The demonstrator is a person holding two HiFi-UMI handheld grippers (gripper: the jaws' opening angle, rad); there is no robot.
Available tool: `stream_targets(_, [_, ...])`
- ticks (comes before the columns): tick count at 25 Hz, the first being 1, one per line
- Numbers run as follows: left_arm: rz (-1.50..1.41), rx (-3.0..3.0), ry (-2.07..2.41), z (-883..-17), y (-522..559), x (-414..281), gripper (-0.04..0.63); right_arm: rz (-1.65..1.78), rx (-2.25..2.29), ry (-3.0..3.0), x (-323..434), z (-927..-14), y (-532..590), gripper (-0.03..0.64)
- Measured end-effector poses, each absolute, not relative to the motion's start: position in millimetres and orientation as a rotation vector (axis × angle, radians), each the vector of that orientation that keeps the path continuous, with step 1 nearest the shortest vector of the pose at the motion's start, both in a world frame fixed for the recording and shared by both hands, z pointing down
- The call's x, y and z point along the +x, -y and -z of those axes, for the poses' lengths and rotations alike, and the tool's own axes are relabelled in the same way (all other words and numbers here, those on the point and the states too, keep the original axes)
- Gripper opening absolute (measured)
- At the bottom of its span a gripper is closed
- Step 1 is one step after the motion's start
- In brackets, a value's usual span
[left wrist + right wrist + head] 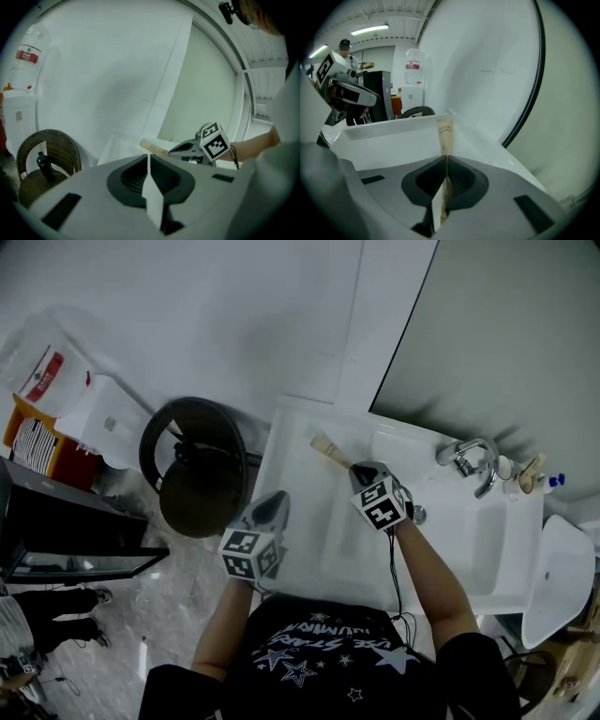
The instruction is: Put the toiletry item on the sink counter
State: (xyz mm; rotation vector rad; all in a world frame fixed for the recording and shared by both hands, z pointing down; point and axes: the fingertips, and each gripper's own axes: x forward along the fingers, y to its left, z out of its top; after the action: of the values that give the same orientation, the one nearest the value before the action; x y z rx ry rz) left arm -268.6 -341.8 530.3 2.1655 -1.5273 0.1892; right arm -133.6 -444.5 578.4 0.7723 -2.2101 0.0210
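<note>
Your right gripper (362, 471) is clamped on a toothbrush packet (328, 449), and its jaws pinch the paper sleeve so that the printed end sticks out ahead of them. The packet hangs over the far left part of the sink (281, 432), near the wall; you cannot tell whether it touches the white top. Your left gripper (277, 497) has its jaws pressed together on nothing, over the sink's left edge. The tap (473, 461) sits at the sink's right, and a dark wicker bin (192, 470) stands left of the sink

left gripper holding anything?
No, the left gripper has its jaws together with nothing between them; the toothbrush packet is in the right gripper.
</note>
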Motion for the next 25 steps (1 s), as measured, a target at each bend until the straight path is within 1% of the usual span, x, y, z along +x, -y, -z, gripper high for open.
stream_targets(11, [-0.203,2.164,1.461,-539.2,369.5,-279.1,0.031,0.18,0.701,2.144,-159.5,-593.5,484.2,0.02])
stream_targets(25, [-0.203,2.128,1.438,-553.1,383.0,-285.5,0.031,0.225,0.561,2.11,-184.3,-613.9,514.0,0.02])
